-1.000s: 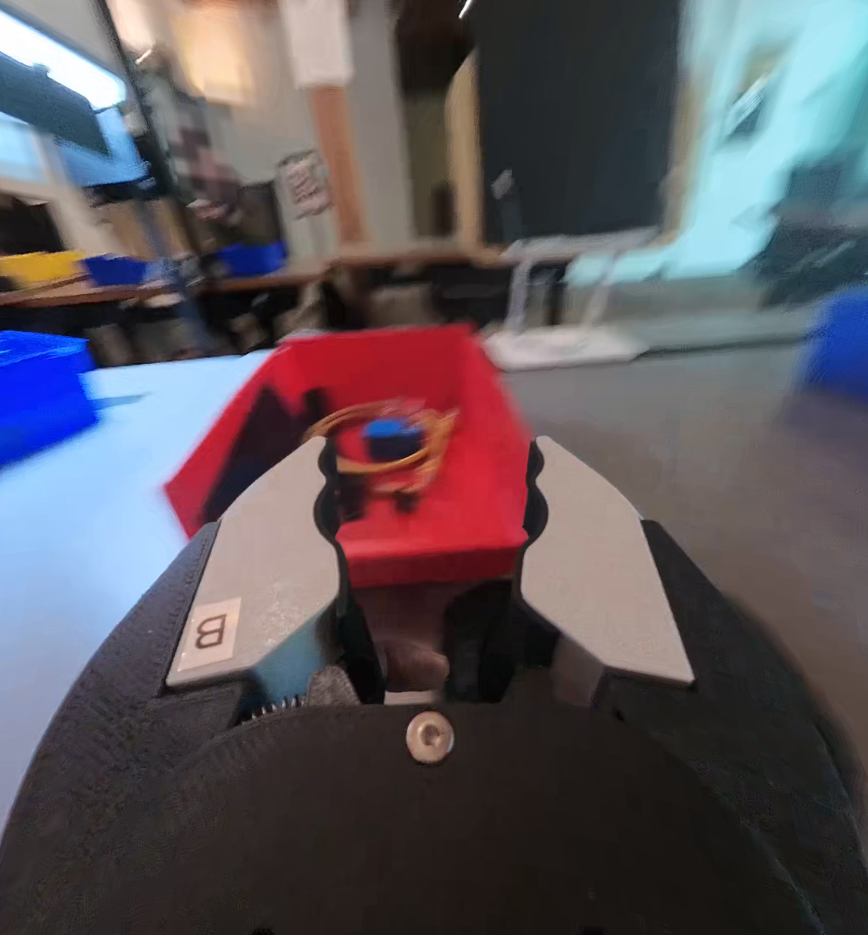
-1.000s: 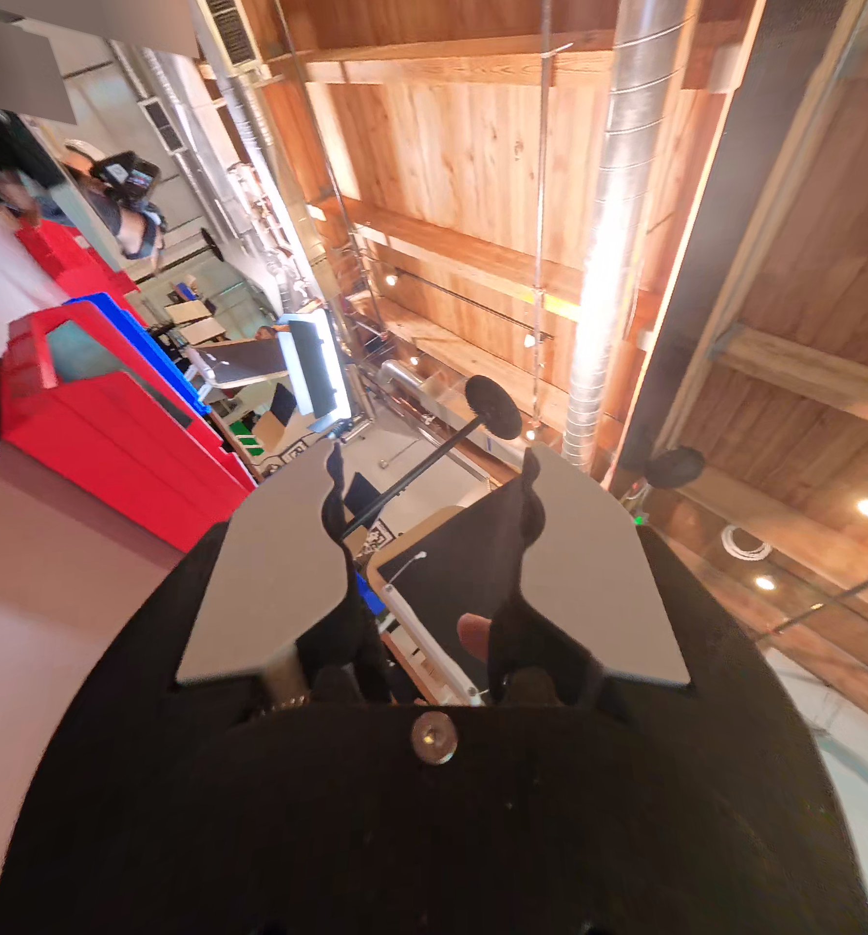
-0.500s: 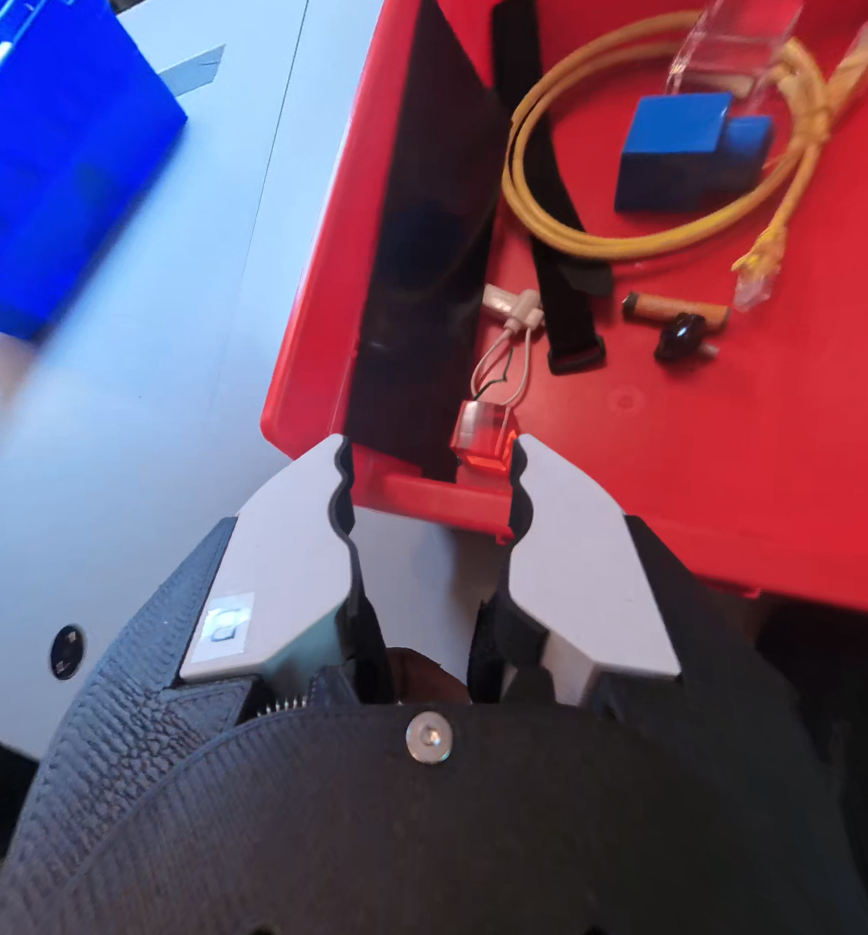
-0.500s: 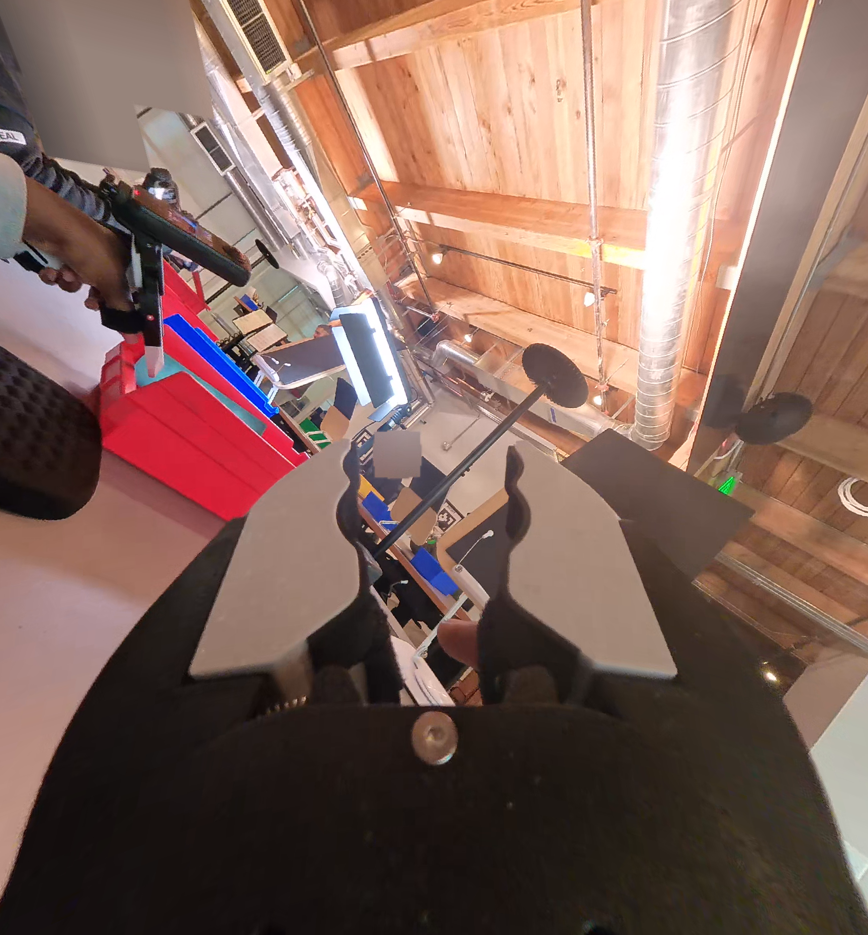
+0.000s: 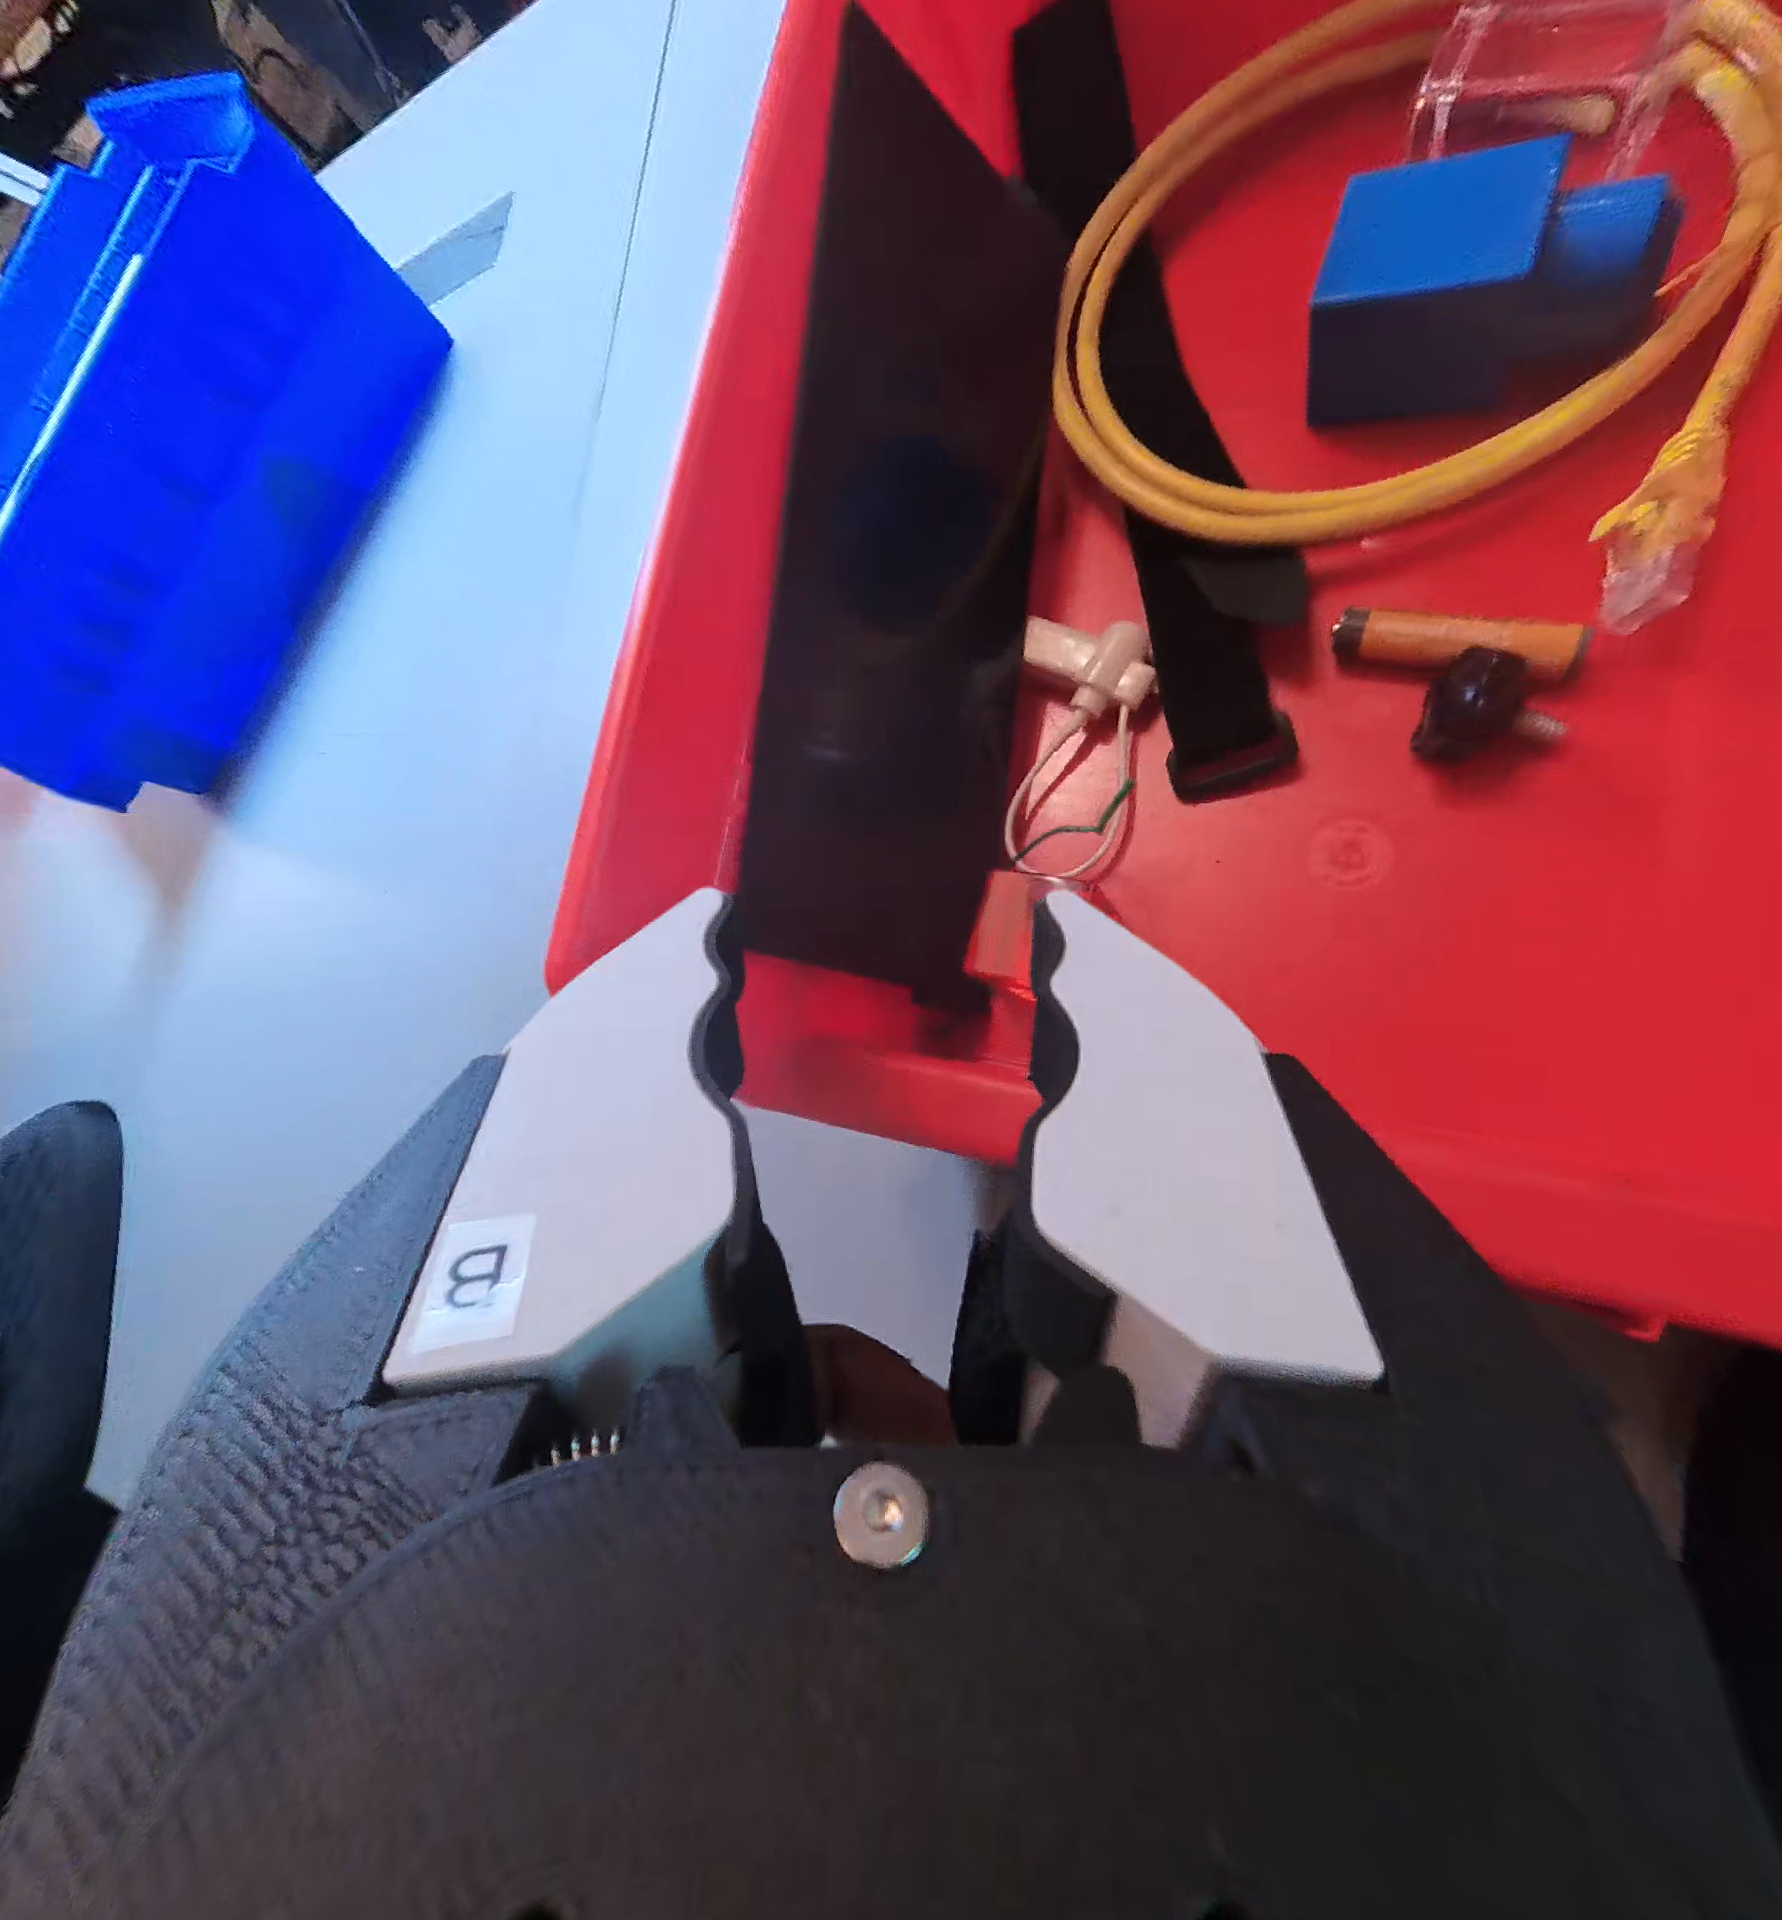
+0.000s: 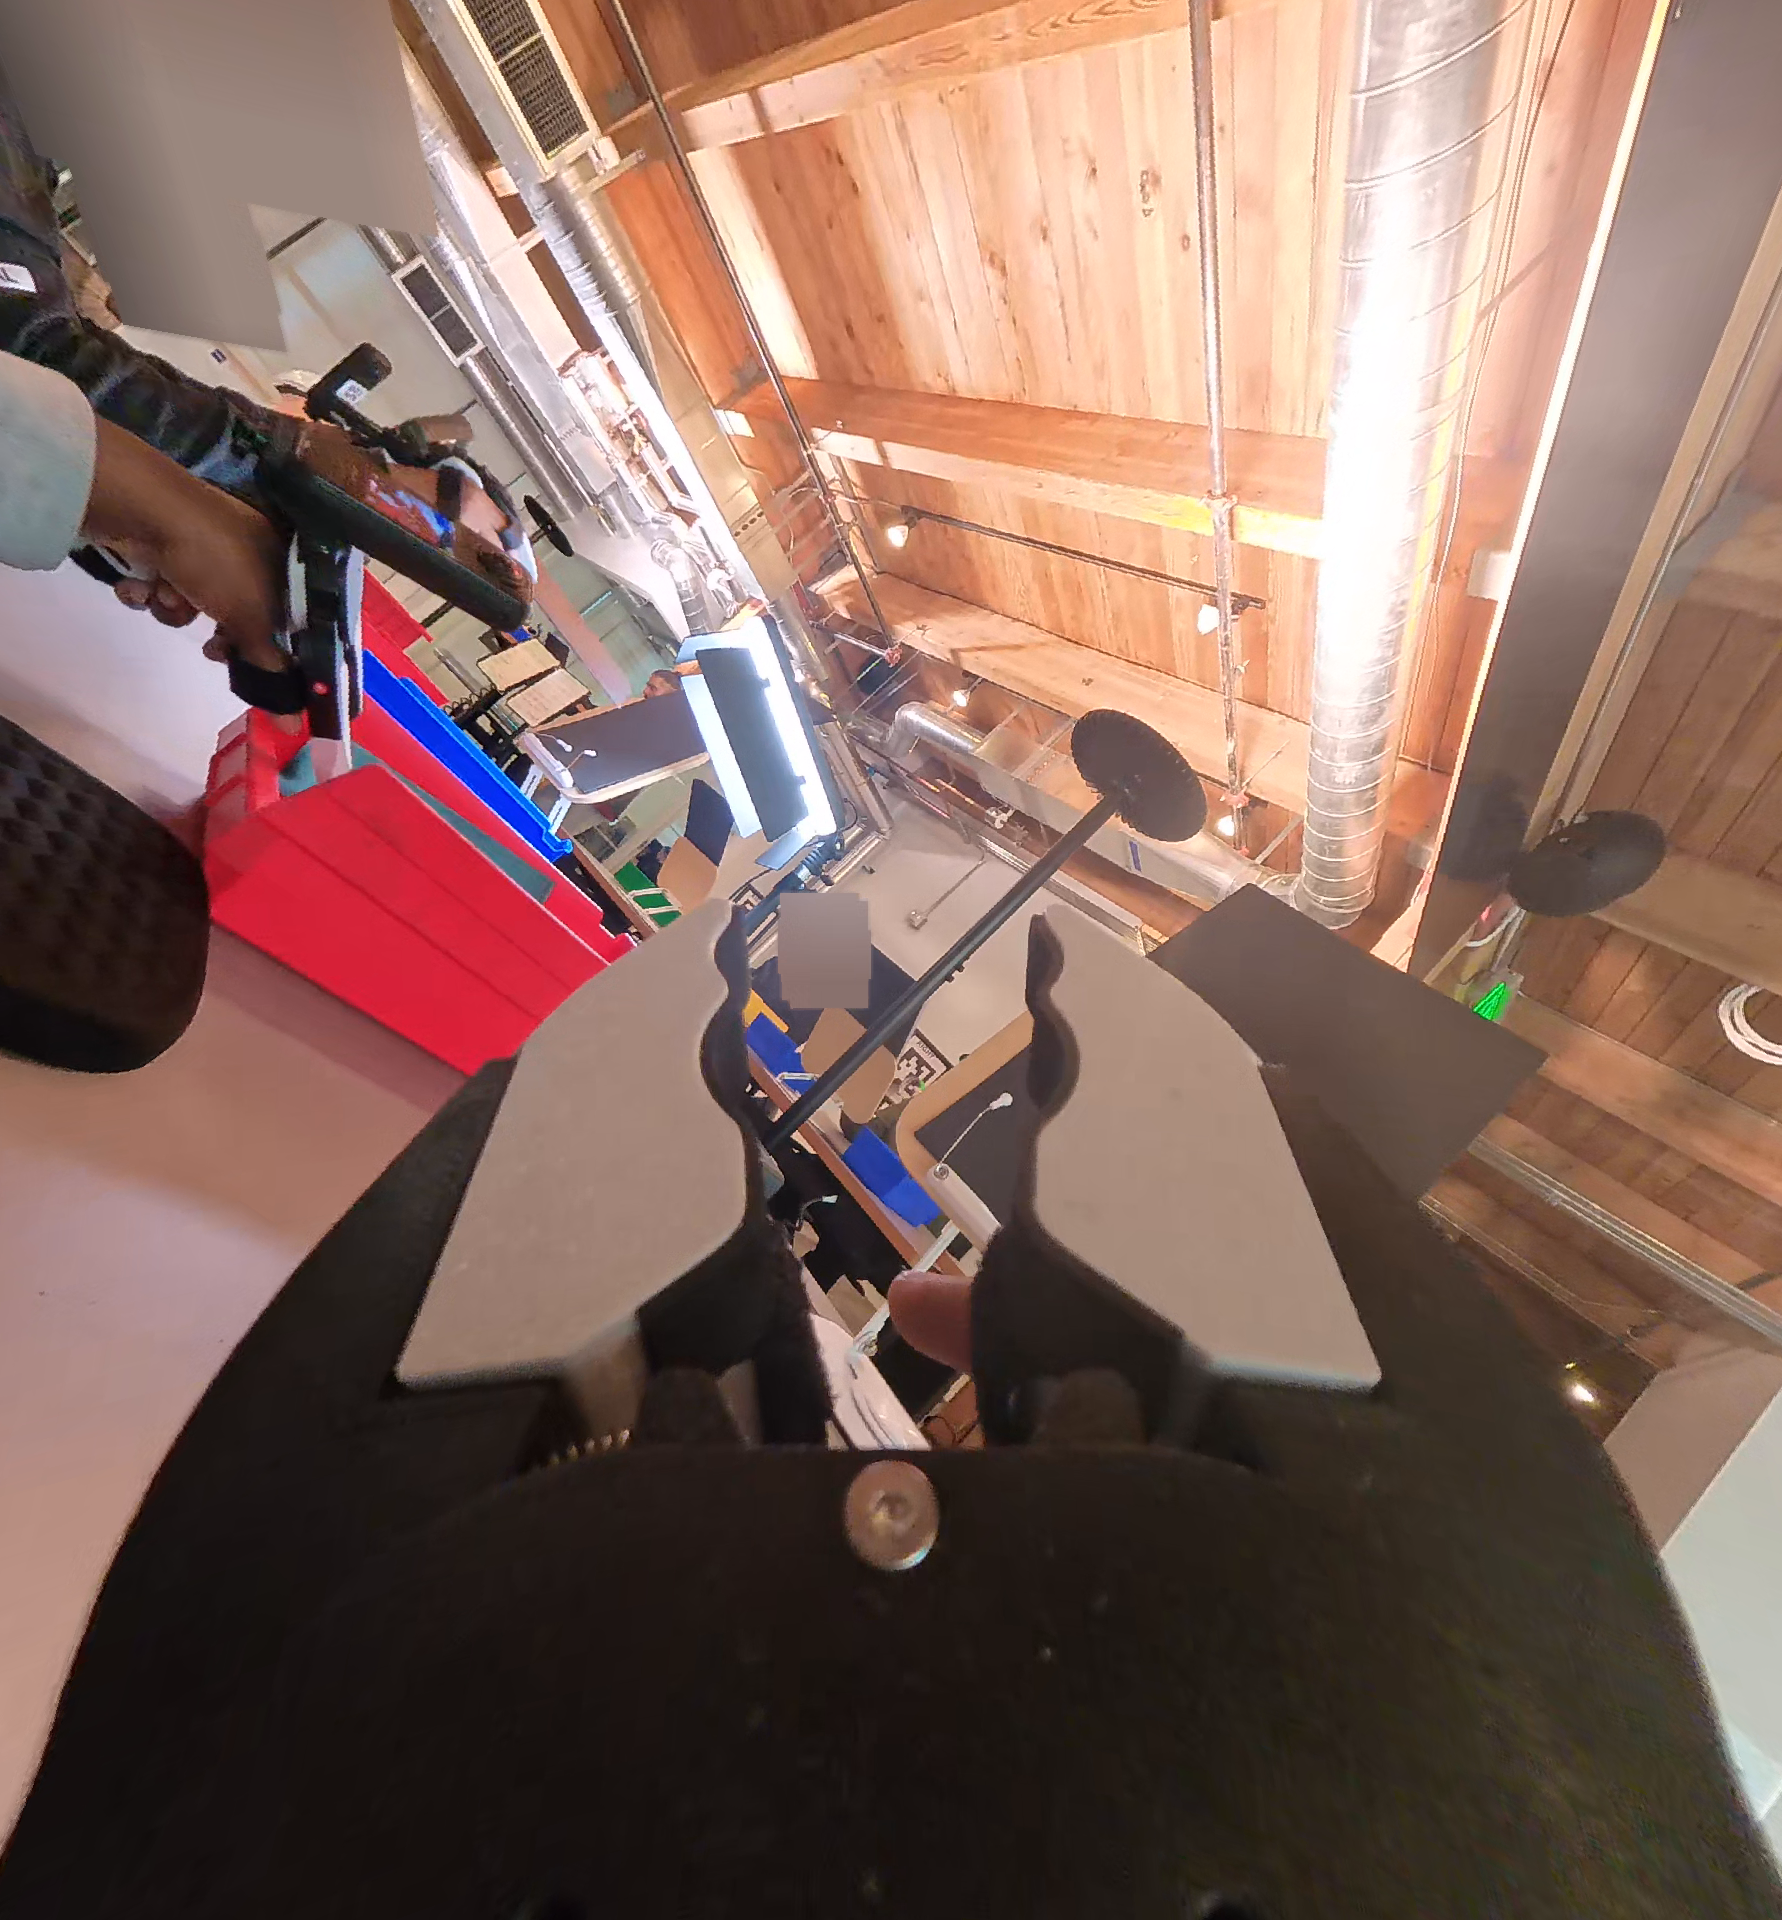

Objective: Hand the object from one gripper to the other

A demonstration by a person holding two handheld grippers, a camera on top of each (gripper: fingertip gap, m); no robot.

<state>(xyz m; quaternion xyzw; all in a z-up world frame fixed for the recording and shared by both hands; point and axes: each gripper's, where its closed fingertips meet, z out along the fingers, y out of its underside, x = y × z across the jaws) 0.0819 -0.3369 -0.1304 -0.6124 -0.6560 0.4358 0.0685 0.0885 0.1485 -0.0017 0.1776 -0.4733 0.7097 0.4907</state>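
Left gripper (image 5: pixel 882 961): grey fingers (image 5: pixel 606 1143) on a black textured body, jaws parted with a clear gap and nothing between them, pitched downward; in the right wrist view the same unit (image 6: pixel 388 520) shows at upper left, gripped from behind by a hand (image 6: pixel 191 561) in a pale sleeve. Right gripper (image 6: pixel 882 966): matching grey fingers (image 6: pixel 1178 1164) on a black body, jaws likewise apart and empty, tilted steeply upward; a fingertip (image 6: pixel 928 1320) shows behind the gap at the finger roots.
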